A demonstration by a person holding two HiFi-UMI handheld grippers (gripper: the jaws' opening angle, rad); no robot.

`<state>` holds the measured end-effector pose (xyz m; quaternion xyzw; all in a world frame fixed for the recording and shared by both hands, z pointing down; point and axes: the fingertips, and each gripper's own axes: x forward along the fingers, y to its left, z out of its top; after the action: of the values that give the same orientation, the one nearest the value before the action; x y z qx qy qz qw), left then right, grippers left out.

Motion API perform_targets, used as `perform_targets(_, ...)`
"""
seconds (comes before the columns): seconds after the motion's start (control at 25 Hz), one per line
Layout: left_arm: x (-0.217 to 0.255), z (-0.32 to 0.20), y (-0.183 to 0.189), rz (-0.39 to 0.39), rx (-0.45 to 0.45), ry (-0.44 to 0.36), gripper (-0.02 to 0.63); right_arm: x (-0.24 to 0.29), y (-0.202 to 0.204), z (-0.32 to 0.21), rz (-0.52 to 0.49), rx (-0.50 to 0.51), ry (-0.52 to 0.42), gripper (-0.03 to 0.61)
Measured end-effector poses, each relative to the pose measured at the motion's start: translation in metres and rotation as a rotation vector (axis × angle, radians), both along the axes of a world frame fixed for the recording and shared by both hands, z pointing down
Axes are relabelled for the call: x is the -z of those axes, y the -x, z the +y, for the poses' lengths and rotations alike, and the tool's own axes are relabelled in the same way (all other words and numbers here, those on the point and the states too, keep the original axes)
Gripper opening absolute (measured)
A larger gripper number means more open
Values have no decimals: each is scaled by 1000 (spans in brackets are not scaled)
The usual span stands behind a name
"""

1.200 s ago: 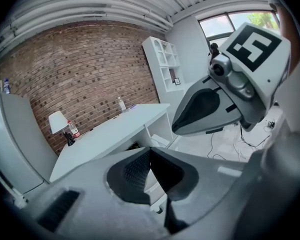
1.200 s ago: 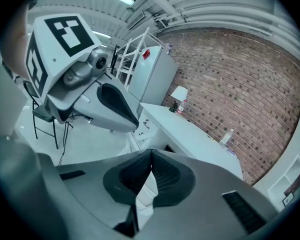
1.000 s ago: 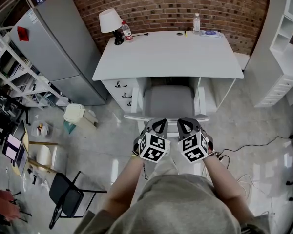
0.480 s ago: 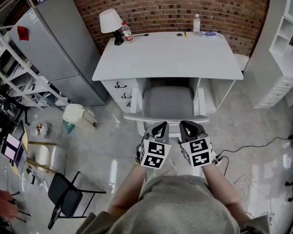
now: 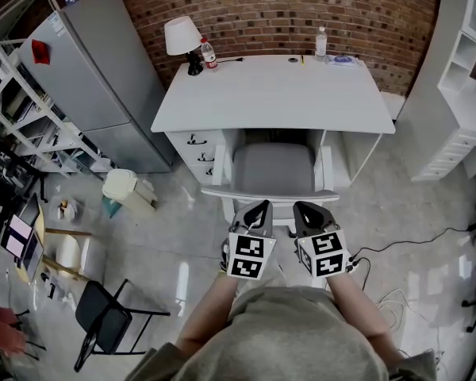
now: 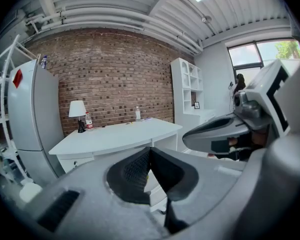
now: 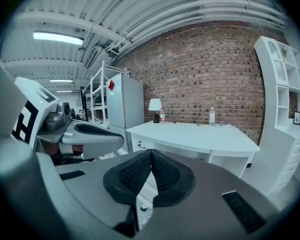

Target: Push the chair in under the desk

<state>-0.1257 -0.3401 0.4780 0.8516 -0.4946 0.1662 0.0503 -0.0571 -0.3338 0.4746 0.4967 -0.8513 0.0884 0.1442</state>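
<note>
A: Where's the chair [image 5: 274,169]?
B: Head view: seat under the desk [image 5: 274,94], back just outside its front edge.
A: Jaws?
B: Only the gripper views tell: left gripper [image 6: 150,151] and right gripper [image 7: 151,154] both closed, empty, facing the desk.

Nothing is reading clearly: the red tag [image 5: 40,51] on the fridge [image 5: 103,62] and the bottle label [image 5: 209,55] on the table [image 5: 274,94] are showing only as blurs.
</note>
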Motion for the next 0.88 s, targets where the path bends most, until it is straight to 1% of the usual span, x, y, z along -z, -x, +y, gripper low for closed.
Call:
perform_targets(0.28,-3,0,4,21,19,5,9,4,-1,4,-21,-7,-18,6)
perform_targets(0.44,-4,1,2,21,17,6,9,5,-3,6,-41,-12,-24,6)
perform_targets(0.88,-1,1,5,25,20,5,9,7,-2,6,-37,-22,-37,6)
